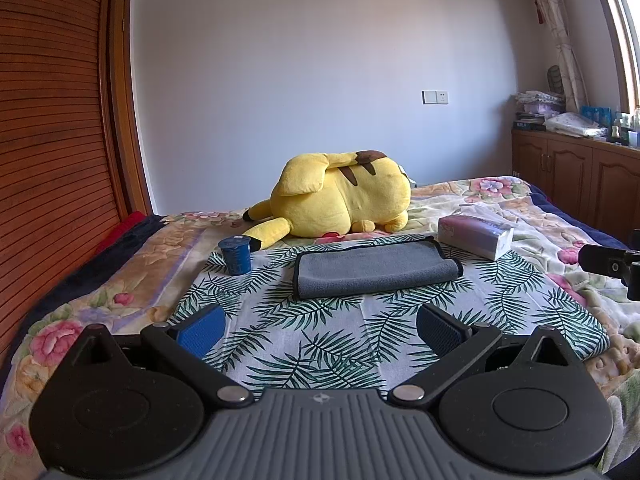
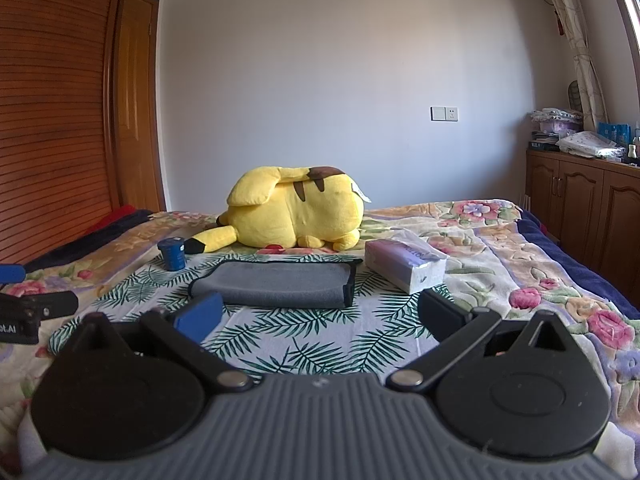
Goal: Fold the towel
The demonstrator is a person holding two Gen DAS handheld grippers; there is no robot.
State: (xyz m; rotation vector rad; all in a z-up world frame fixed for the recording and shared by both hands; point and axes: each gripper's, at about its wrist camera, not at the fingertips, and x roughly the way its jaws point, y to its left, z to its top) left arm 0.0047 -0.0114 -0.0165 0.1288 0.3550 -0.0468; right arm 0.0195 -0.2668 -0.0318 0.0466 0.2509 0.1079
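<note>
Gray towel (image 1: 376, 274) lying folded over on the leaf-print cloth (image 1: 320, 344), dark trim showing along its left and far edges; seen again from the right wrist (image 2: 276, 284), with the trimmed edge at its right end. Lying well ahead of both grippers, touched by neither.

Left gripper (image 1: 320, 330) spread wide, holding nothing, blue pads (image 1: 202, 330) hovering low over the leaf-print cloth. Right gripper (image 2: 320, 316) likewise spread wide and empty, its left pad (image 2: 200, 316) overlapping the towel's near left corner in view; contact there impossible to tell.

Open stretch of leaf-print cloth between fingers and towel in both views. Hemmed in at the sides: blue cup (image 1: 235, 255) near the towel's left end, tissue box (image 1: 474, 236) just beside its far right corner. Yellow plush toy (image 1: 340, 196) lying behind the towel, its black-tipped tail reaching close to the cup.

Beneath the cloth, a flowered blanket (image 1: 560, 216) covering the bed, dark blue at the edges. Slatted wooden wardrobe (image 1: 52, 120) along the left, plain pale wall (image 1: 320, 60) behind, wooden cabinet (image 1: 576, 176) on the right under the curtain (image 1: 556, 28), piled with small items too blurred to name.

Other gripper cut off at the frame edge in each view: a dark piece at the right of the left view, at the left of the right view. Towel's underside and inner layers hidden by the fold.
</note>
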